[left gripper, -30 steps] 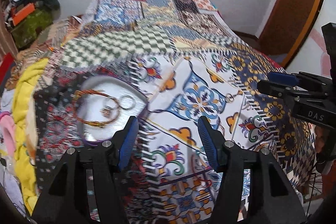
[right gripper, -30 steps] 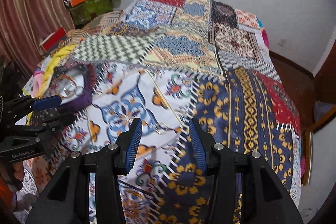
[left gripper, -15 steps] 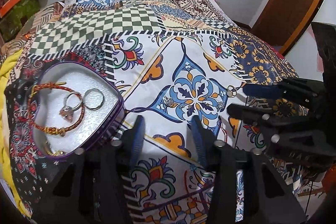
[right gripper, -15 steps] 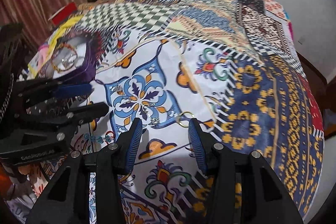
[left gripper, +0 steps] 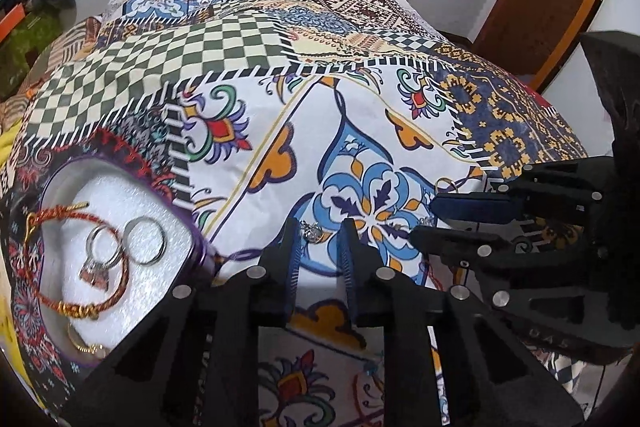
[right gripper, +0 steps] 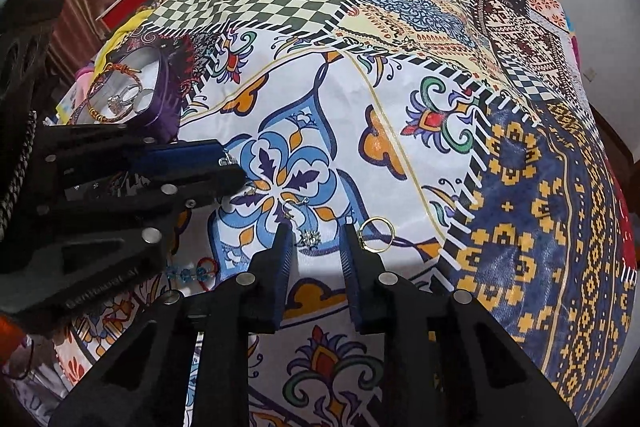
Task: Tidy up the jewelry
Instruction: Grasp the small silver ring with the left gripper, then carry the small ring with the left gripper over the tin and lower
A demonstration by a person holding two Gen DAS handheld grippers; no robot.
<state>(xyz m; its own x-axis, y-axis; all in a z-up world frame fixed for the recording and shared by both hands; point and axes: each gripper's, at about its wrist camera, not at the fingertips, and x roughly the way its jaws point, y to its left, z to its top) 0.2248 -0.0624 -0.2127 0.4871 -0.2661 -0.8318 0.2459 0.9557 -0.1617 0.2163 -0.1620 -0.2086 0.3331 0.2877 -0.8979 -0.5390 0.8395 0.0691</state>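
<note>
1. Jewelry lies scattered on a patterned bedspread (left gripper: 248,75), and both grippers hang low over its blue flower motif (right gripper: 288,171).
2. Left gripper (left gripper: 318,241): its jaws stand a little apart with nothing clamped, and a small sparkly earring (left gripper: 311,231) sits on the cloth just inside the tip of its left finger; I cannot tell whether the pad touches it.
3. Right gripper (right gripper: 316,239): its jaws are likewise apart and empty, with a second silver sparkly earring (right gripper: 309,238) between the fingertips, nearer the left one.
4. Just outside the right gripper's right fingertip lies a thin gold ring (right gripper: 376,234), flat on the cloth.
5. Ahead of the right gripper's left fingertip, small gold pieces (right gripper: 289,205) rest on the flower motif; they are too small to name.
6. To the left of the left gripper sits a purple heart-shaped box (left gripper: 198,247) lined with white foam.
7. Inside the box lie a red and gold braided bracelet (left gripper: 64,301), a plain silver ring (left gripper: 145,241) and a silver ring with a stone (left gripper: 98,267), the two rings overlapping the bracelet's loop.
8. Beside the left side of the right gripper, a blue beaded piece (right gripper: 188,273) lies on the cloth, partly hidden under the left gripper's body.
</note>
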